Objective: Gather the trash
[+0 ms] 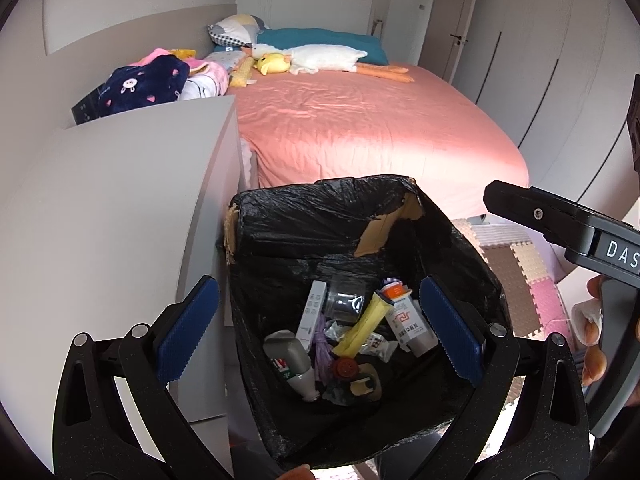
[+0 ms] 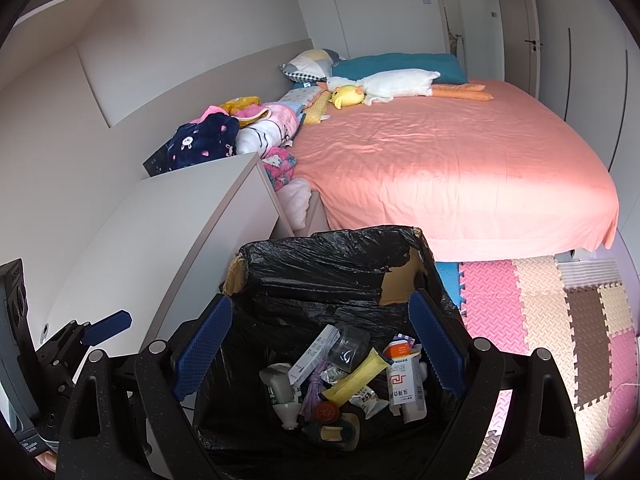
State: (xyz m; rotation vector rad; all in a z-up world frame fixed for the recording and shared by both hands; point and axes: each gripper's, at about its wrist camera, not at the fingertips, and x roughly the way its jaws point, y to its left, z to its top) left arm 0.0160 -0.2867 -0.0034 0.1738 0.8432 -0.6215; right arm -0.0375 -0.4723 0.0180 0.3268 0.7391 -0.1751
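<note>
A bed (image 2: 460, 168) with a salmon-pink sheet fills the room behind, beside a pale cabinet (image 2: 160, 232) and over foam floor mats (image 2: 560, 320). On the floor below both grippers stands the trash bin (image 1: 280, 216), a cardboard box lined with a torn black bag. Inside lie a yellow wrapper (image 1: 366, 326), a white medicine box (image 2: 406, 382), a clear jar (image 2: 348, 346) and a squashed bottle (image 1: 290, 360). The left gripper (image 1: 320, 330) and right gripper (image 2: 320, 350) both have fingers spread wide, holding nothing.

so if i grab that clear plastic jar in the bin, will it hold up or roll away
The clear jar looks thin-walled and empty, so probably light and easy to dent. It lies tilted on loose trash in the bin, so it may well roll or slip when nudged.
</note>
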